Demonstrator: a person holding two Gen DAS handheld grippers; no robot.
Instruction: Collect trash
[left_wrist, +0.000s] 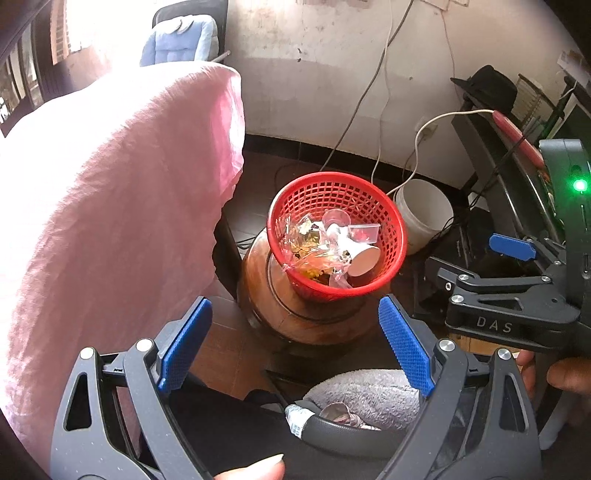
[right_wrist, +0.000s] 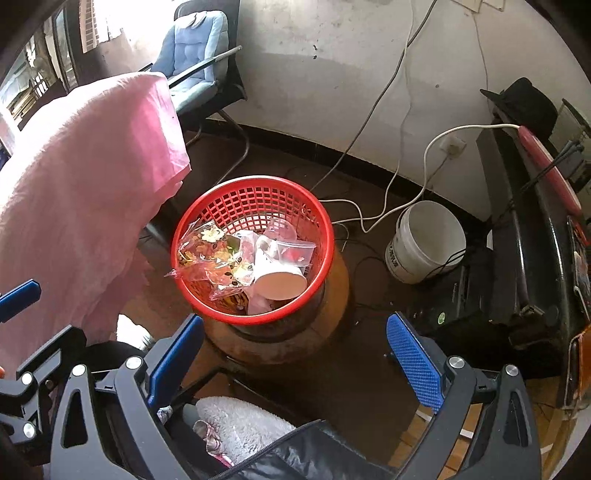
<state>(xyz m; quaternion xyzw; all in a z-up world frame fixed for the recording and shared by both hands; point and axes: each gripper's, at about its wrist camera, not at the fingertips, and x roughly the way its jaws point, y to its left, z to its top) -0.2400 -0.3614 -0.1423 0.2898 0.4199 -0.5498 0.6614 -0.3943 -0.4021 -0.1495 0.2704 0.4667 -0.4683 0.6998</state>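
From the left wrist, the left gripper (left_wrist: 295, 347) is wide open and holds nothing. The red basket (left_wrist: 395, 225) of trash sits on a brown pot (left_wrist: 269, 302). A pink cloth (left_wrist: 110, 206) hangs beside it.

From the right wrist, the right gripper (right_wrist: 295, 363) is open and empty too. A white bucket (right_wrist: 424, 240) stands near the basket.

Window daylight from upper left blows out the pink cloth (left_wrist: 110, 206); fisheye edges curve darkly.

Left gripper (left_wrist: 295, 347) and right gripper (right_wrist: 295, 362): dark grey plastic frames with silver screws, blue textured finger pads (left_wrist: 405, 345), white "DAS" lettering, and a green indicator light (left_wrist: 580, 184)
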